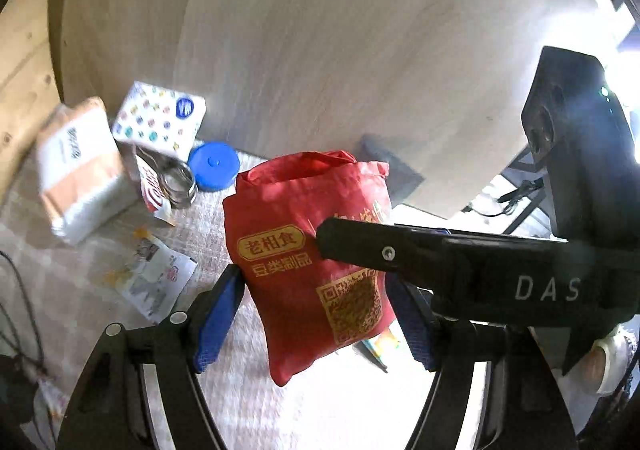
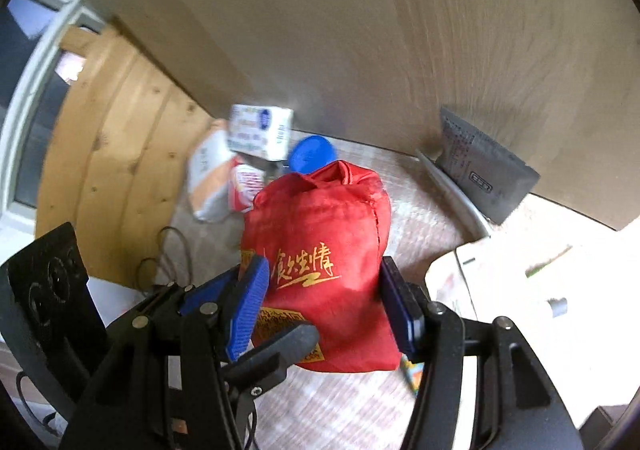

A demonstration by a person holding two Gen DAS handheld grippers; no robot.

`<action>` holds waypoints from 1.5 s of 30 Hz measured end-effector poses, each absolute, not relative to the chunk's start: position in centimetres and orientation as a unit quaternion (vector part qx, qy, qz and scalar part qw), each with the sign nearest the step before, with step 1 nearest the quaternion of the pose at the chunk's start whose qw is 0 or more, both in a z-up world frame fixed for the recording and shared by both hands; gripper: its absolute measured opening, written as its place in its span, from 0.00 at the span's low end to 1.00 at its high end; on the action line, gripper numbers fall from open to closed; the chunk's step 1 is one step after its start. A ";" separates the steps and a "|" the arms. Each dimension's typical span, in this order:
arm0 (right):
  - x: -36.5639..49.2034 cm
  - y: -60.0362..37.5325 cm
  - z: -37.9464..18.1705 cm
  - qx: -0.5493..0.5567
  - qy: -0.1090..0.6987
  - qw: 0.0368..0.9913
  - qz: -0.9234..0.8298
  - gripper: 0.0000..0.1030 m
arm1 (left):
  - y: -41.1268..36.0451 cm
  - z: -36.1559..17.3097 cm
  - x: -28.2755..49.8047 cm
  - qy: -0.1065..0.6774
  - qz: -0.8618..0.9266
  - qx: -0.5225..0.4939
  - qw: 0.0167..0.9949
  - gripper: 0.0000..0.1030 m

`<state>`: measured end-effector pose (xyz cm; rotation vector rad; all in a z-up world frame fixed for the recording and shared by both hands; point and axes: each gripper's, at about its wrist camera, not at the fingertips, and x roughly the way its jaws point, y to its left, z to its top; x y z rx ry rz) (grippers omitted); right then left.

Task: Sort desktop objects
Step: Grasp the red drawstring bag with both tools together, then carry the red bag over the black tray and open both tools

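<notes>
A red cloth bag (image 1: 308,262) with gold print stands between the blue pads of both grippers, above the patterned tablecloth. My left gripper (image 1: 316,314) has its pads against the bag's two sides. My right gripper (image 2: 324,306) also clamps the red bag (image 2: 320,250) from both sides. The right gripper's black finger (image 1: 384,250) crosses in front of the bag in the left wrist view. Whether the bag rests on the cloth or hangs is unclear.
Against the wooden panel at the back lie a dotted tissue box (image 1: 160,118), an orange-white pack (image 1: 76,170), a blue lid (image 1: 214,166), a metal ring (image 1: 176,178) and a leaflet (image 1: 152,282). A grey pouch (image 2: 480,170) leans at right; white paper (image 2: 520,282) lies beside it.
</notes>
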<state>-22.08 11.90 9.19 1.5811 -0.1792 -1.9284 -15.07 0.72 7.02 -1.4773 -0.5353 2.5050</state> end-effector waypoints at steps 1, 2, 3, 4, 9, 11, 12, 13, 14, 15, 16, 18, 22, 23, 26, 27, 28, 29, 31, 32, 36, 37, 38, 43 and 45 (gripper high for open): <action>-21.6 12.5 9.9 0.596 -0.067 0.318 -0.735 0.54 | 0.9 7.6 -14.6 -0.177 0.846 -0.494 0.094 0.68; -20.9 12.9 10.7 0.591 -0.067 0.320 -0.738 0.54 | 1.3 8.2 -14.0 -0.174 0.849 -0.490 0.096 0.68; -20.2 13.4 11.3 0.587 -0.067 0.320 -0.740 0.54 | 1.7 8.7 -13.3 -0.172 0.851 -0.487 0.099 0.68; -19.6 13.9 11.9 0.584 -0.068 0.320 -0.743 0.54 | 2.0 9.1 -13.3 -0.171 0.852 -0.485 0.102 0.68; -16.2 19.9 14.7 0.563 -0.086 0.295 -0.767 0.54 | 5.9 11.8 -11.2 -0.149 0.857 -0.474 0.140 0.68; -14.8 22.9 15.3 0.556 -0.097 0.278 -0.777 0.54 | 9.6 12.4 -10.7 -0.135 0.856 -0.473 0.162 0.68; -14.1 24.4 15.5 0.553 -0.104 0.268 -0.782 0.54 | 11.3 12.6 -10.5 -0.129 0.854 -0.473 0.176 0.68; -13.4 26.3 15.6 0.549 -0.116 0.256 -0.787 0.54 | 12.7 13.1 -10.1 -0.123 0.852 -0.473 0.186 0.68; -12.8 27.8 15.7 0.546 -0.126 0.245 -0.791 0.54 | 14.5 13.3 -9.7 -0.113 0.850 -0.473 0.202 0.68; -12.2 29.6 15.9 0.543 -0.135 0.235 -0.795 0.54 | 16.3 13.5 -9.4 -0.104 0.847 -0.473 0.217 0.68; -11.6 31.2 16.0 0.539 -0.143 0.224 -0.799 0.54 | 17.6 13.6 -9.2 -0.096 0.845 -0.474 0.229 0.68; -10.0 35.2 16.3 0.532 -0.156 0.197 -0.809 0.54 | 21.7 14.2 -8.2 -0.070 0.836 -0.476 0.264 0.68; -6.8 41.8 16.2 0.523 -0.184 0.147 -0.819 0.54 | 28.4 14.5 -5.9 -0.033 0.817 -0.484 0.313 0.68; -6.0 43.5 16.0 0.523 -0.191 0.133 -0.820 0.54 | 30.0 14.5 -5.4 -0.024 0.810 -0.487 0.325 0.68; -3.9 48.0 15.9 0.522 -0.205 0.100 -0.822 0.54 | 34.4 14.7 -4.1 0.000 0.793 -0.496 0.355 0.68; -3.3 49.3 15.9 0.522 -0.209 0.091 -0.822 0.54 | 35.8 14.6 -3.5 0.009 0.787 -0.498 0.365 0.68; -2.7 50.3 15.9 0.522 -0.213 0.082 -0.822 0.54 | 36.7 14.6 -2.9 0.016 0.782 -0.498 0.374 0.68; -1.9 51.7 16.0 0.521 -0.219 0.070 -0.822 0.54 | 37.5 14.6 -2.4 0.023 0.778 -0.498 0.381 0.68; -0.8 53.7 16.2 0.519 -0.229 0.055 -0.822 0.54 | 39.4 14.7 -1.4 0.036 0.768 -0.501 0.397 0.68; -0.3 54.5 16.3 0.519 -0.230 0.047 -0.822 0.54 | 40.1 14.7 -0.9 0.043 0.763 -0.504 0.402 0.68; 0.9 56.9 17.2 0.518 -0.205 -0.001 -0.831 0.54 | 41.7 14.6 -0.1 0.068 0.755 -0.508 0.408 0.67; 1.0 57.4 17.5 0.516 -0.199 -0.009 -0.833 0.55 | 41.5 14.7 -0.1 0.067 0.757 -0.508 0.406 0.67; 1.2 57.8 17.8 0.513 -0.196 -0.015 -0.836 0.54 | 41.0 14.8 -0.2 0.066 0.758 -0.507 0.404 0.67; 0.0 56.7 18.4 0.511 -0.179 -0.004 -0.841 0.54 | 37.3 14.7 -2.6 0.054 0.778 -0.506 0.367 0.67; -1.1 55.0 18.8 0.512 -0.162 0.017 -0.843 0.54 | 34.8 14.4 -4.0 0.050 0.789 -0.507 0.344 0.67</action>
